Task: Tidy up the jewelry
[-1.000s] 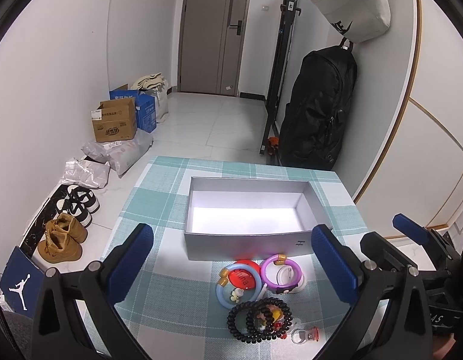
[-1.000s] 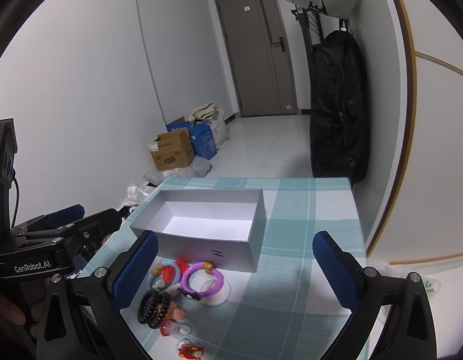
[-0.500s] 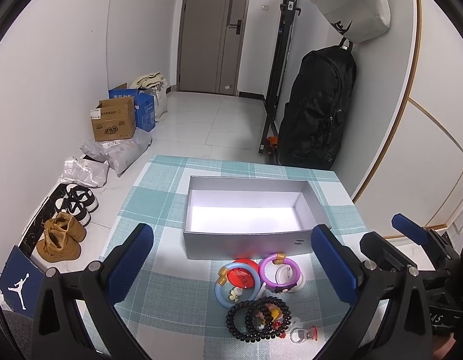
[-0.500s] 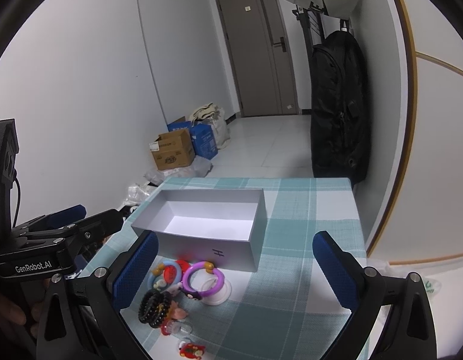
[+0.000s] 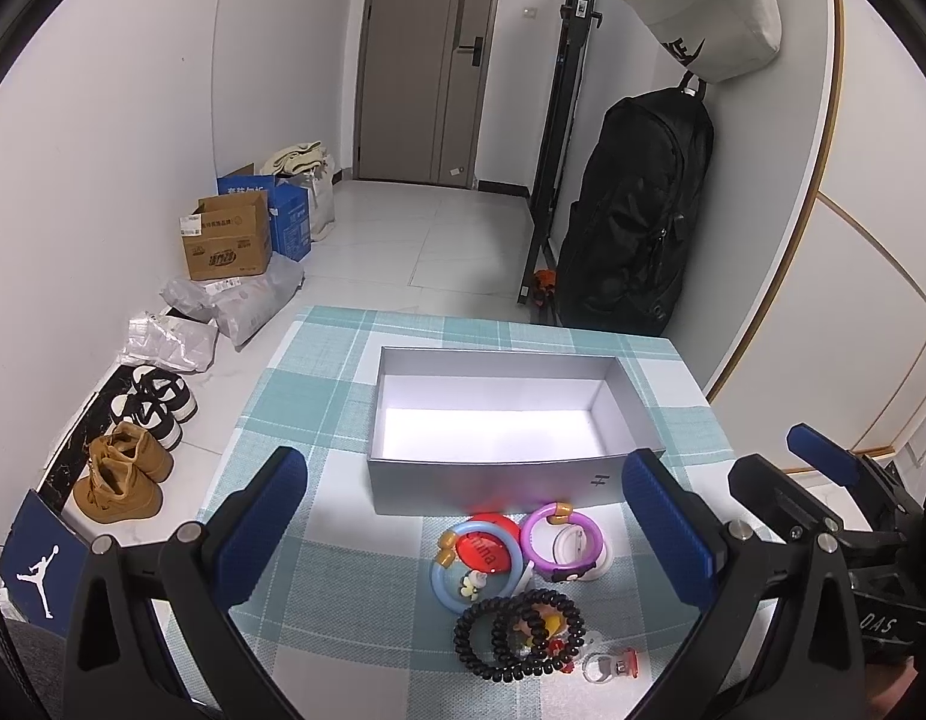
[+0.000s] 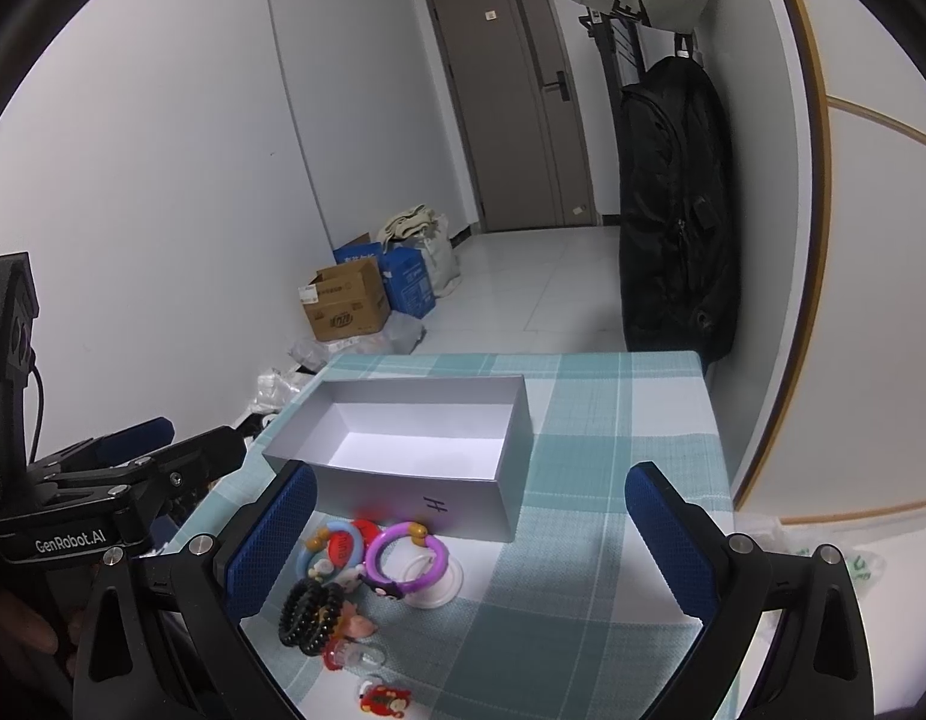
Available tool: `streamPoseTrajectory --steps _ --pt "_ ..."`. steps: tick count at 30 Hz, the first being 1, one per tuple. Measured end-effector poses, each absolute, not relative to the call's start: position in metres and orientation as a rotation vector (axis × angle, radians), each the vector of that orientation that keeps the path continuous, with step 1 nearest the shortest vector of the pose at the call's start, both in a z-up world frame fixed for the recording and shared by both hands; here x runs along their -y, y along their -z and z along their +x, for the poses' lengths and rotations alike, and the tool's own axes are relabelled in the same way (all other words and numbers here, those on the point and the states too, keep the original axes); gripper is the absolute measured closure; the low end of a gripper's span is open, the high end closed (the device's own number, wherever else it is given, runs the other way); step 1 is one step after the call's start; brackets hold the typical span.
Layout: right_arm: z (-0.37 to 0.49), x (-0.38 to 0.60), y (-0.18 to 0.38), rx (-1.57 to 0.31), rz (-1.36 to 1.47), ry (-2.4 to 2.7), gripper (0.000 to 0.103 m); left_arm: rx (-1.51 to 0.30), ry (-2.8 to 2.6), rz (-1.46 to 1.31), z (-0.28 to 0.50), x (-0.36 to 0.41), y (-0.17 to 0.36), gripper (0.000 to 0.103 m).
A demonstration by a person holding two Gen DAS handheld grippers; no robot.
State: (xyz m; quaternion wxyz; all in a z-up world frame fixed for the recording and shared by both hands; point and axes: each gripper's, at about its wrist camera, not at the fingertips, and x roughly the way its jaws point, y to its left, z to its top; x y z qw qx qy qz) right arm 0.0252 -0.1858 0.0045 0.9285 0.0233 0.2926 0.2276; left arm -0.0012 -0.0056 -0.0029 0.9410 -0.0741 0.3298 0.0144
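Jewelry pile sits on the worktop [image 5: 319,420] just in front of the box's near wall: purple ring bangle [image 5: 561,537], blue ring bangle [image 5: 457,576] with a red disc [image 5: 483,547] inside it, two black bead bracelets [image 5: 517,630] overlapping, a small clear ring with a red piece [image 5: 610,664] nearest the camera. Pieces touch or overlap, nothing sorted yet.

Left gripper [image 5: 475,522] has fingers spread wide and holds nothing; pile lies between and below them. Right gripper [image 6: 472,540] is likewise wide apart and bare; pile is off toward its left finger.

Likely step: first pick. Best bet is an outer, free piece, e.g. the purple bangle, pinched across its rim, lifted straight so it doesn't drag neighbours. Black bracelets are tangled with small charms, so they probably come up together; leave them for later.

Grey box [image 5: 499,354], open top, holds nothing; white floor visible. It stands near the worktop's middle, long side facing the grippers.
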Motion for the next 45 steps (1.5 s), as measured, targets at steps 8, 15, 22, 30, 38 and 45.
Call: streamPoseTrajectory --steps 8,15,22,30,38,45 --pt "0.026 0.186 -0.004 -0.605 0.054 -0.466 0.0 -0.677 -0.02 -0.145 -0.003 0.006 0.005 0.001" --pt "0.029 0.189 -0.004 -0.615 0.066 -0.466 0.0 -0.72 0.015 -0.164 0.001 0.003 0.011 0.001" --pt "0.034 0.192 -0.001 -0.631 0.092 -0.461 0.0 -0.827 0.109 -0.246 0.006 -0.009 0.028 0.001" --pt "0.042 0.198 0.003 -0.662 0.128 -0.455 0.0 -1.033 0.233 -0.37 0.009 -0.014 0.065 0.001" --pt "0.047 0.2 0.004 -0.677 0.163 -0.457 0.0 -1.105 0.282 -0.394 0.004 -0.012 0.077 0.008" --pt "0.049 0.201 0.005 -0.681 0.174 -0.456 0.0 -1.128 0.32 -0.386 0.007 -0.006 0.083 0.034"
